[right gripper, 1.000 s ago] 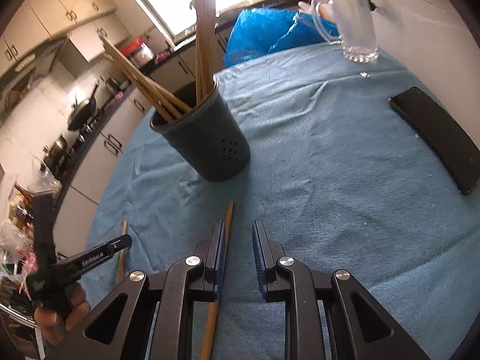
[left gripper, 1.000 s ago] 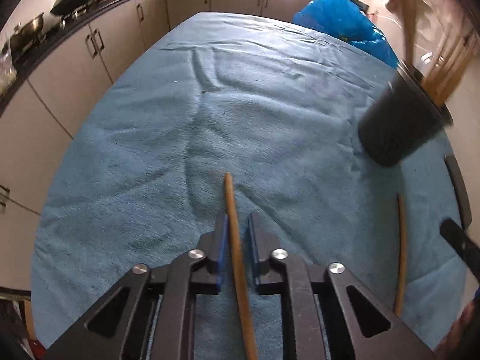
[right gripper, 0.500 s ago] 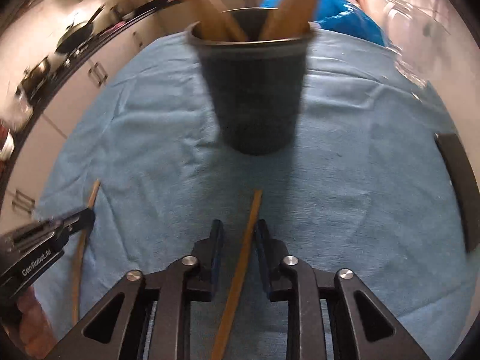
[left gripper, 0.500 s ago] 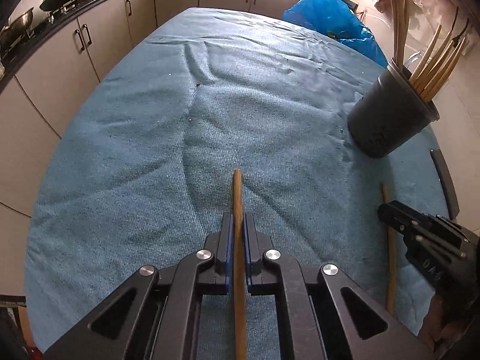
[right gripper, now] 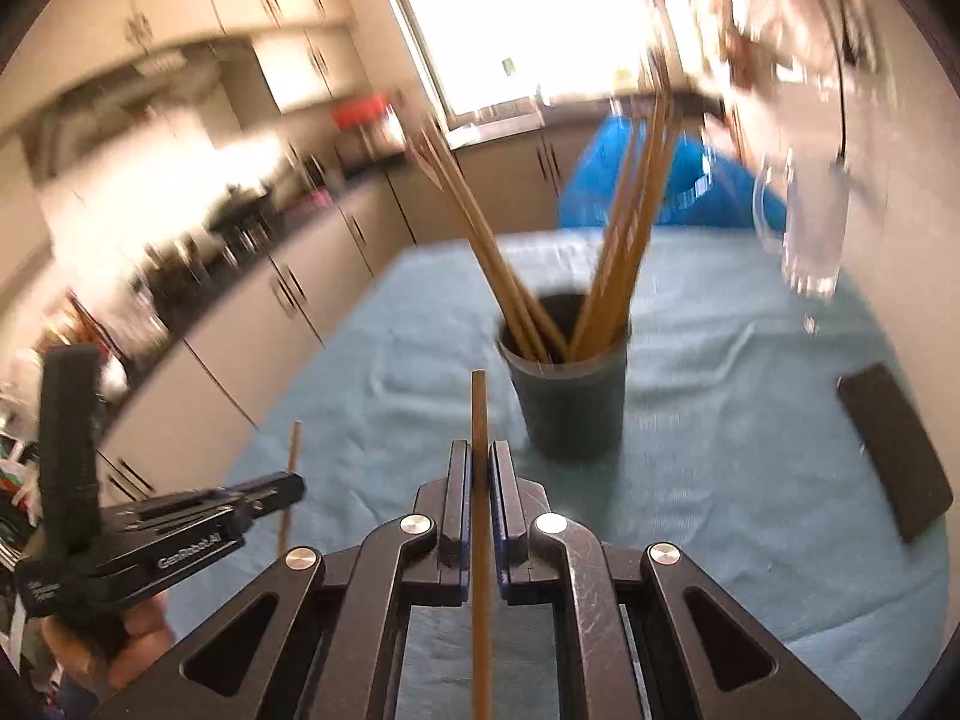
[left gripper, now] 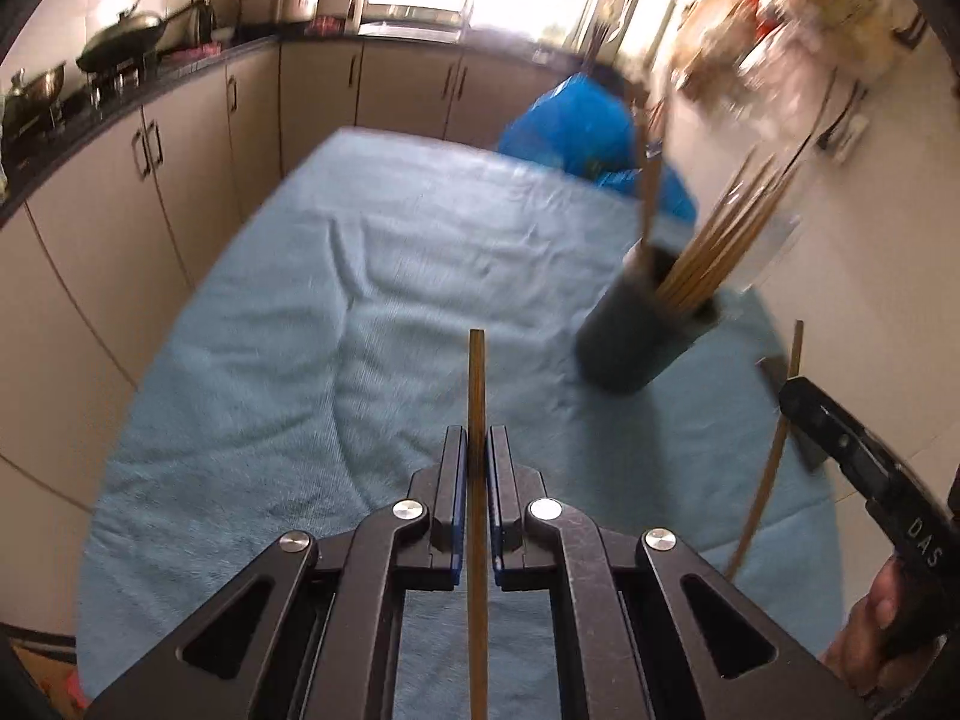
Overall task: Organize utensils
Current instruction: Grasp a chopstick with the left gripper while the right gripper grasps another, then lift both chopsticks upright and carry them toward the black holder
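My left gripper (left gripper: 477, 441) is shut on a wooden chopstick (left gripper: 477, 384) and holds it above the blue cloth (left gripper: 372, 312). My right gripper (right gripper: 479, 456) is shut on a second wooden chopstick (right gripper: 479, 414), also lifted. A dark round holder (right gripper: 570, 402) with several chopsticks stands just beyond the right gripper; it also shows in the left wrist view (left gripper: 642, 336) at the right. The right gripper with its chopstick (left gripper: 774, 450) shows in the left view, and the left gripper with its chopstick (right gripper: 291, 480) shows in the right view.
A black flat phone-like slab (right gripper: 894, 450) lies on the cloth at the right. A clear glass mug (right gripper: 810, 228) stands at the far right. A blue bag (left gripper: 588, 132) sits beyond the table. Kitchen cabinets (left gripper: 180, 144) run along the left.
Both grippers have closed on their chopsticks and lifted them off the cloth. Both views have tilted up toward the holder.
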Demonstrator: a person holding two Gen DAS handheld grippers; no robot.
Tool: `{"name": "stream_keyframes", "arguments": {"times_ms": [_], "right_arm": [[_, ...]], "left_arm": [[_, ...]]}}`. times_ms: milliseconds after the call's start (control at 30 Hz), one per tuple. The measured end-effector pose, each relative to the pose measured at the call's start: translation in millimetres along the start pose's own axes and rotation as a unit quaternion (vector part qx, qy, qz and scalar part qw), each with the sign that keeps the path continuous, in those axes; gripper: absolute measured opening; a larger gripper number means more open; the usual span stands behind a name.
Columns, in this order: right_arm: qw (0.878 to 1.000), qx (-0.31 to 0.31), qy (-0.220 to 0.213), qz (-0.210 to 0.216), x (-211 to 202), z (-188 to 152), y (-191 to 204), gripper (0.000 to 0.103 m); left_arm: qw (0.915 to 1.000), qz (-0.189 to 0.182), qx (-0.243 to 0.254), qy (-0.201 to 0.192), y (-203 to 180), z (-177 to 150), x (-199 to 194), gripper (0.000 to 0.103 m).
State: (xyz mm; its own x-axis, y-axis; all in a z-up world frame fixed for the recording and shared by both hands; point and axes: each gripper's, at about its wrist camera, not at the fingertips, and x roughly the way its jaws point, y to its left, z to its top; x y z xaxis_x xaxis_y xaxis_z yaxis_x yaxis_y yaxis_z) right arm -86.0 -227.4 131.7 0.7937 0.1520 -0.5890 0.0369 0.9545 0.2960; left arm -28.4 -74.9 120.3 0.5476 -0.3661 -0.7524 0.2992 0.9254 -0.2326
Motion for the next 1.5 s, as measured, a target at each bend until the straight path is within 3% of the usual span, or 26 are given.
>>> {"name": "stream_keyframes", "arguments": {"times_ms": [167, 400, 1500], "right_arm": [[0.997, -0.013, -0.079, 0.007, -45, -1, 12, 0.006], [0.992, -0.016, -0.121, 0.002, -79, -5, 16, 0.007], [0.991, -0.009, -0.136, 0.009, -104, -11, 14, 0.007]], "left_arm": [[0.9987, -0.004, 0.014, -0.05, -17, 2, -42, 0.006], [0.9968, 0.002, 0.031, -0.074, -33, -3, -62, 0.006], [0.9953, 0.013, 0.043, -0.086, -43, -12, -76, 0.006]]}}
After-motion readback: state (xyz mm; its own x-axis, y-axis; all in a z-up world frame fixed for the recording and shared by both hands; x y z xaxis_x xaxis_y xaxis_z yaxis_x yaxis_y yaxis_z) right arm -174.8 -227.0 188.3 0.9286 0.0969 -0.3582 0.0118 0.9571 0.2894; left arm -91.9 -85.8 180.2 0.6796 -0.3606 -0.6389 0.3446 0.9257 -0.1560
